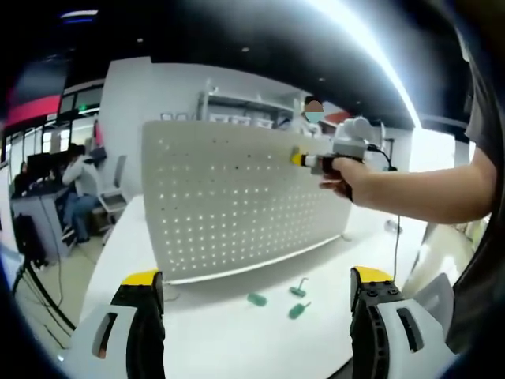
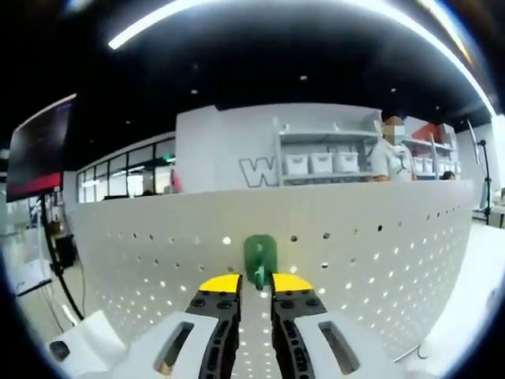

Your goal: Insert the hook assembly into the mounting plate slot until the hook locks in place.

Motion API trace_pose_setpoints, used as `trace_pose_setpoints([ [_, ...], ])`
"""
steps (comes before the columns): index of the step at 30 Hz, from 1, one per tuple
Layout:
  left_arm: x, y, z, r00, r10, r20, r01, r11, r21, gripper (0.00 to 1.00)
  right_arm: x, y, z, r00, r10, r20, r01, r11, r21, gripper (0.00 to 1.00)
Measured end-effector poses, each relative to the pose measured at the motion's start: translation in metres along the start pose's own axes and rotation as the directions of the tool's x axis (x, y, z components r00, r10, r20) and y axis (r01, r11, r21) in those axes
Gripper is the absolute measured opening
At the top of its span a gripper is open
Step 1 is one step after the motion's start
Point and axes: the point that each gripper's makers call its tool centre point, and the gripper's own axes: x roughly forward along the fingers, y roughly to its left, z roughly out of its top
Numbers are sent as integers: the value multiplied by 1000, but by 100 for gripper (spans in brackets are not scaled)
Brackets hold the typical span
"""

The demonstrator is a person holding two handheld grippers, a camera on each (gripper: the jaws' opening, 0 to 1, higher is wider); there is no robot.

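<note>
While the right claw (image 2: 256, 282) is pinching a green hook (image 2: 259, 258) between its yellow-tipped jaws, it is pressing that hook flat against the white pegboard (image 2: 379, 260), near the board's top edge. The jaws are standing close together with just the hook's stem in the gap. The hook's upper tab is lying against the board between rows of holes; whether it is seated in a hole I cannot tell.

From the left claw's view, the right claw (image 1: 298, 159) is showing at the board's upper right, gripped by a hand (image 1: 353, 178), with its yellow tips touching the board (image 1: 229, 197). The left claw (image 1: 256, 294) is hanging wide apart and holding nothing, well back from the board. Between its jaws, three more green hooks (image 1: 298, 302) are lying on the white table (image 1: 221, 332), just in front of the board's lower edge.
</note>
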Motion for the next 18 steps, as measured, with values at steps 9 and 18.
trace_pose_setpoints([
  [9,0,0,1,1000,0,2,0,1000,3,100,-1,7,-9,999,24,-36,-23,999,22,28],
  [18,0,-3,1,1000,-7,0,7,1000,9,100,-10,3,-3,999,26,-32,-26,1000,17,29],
])
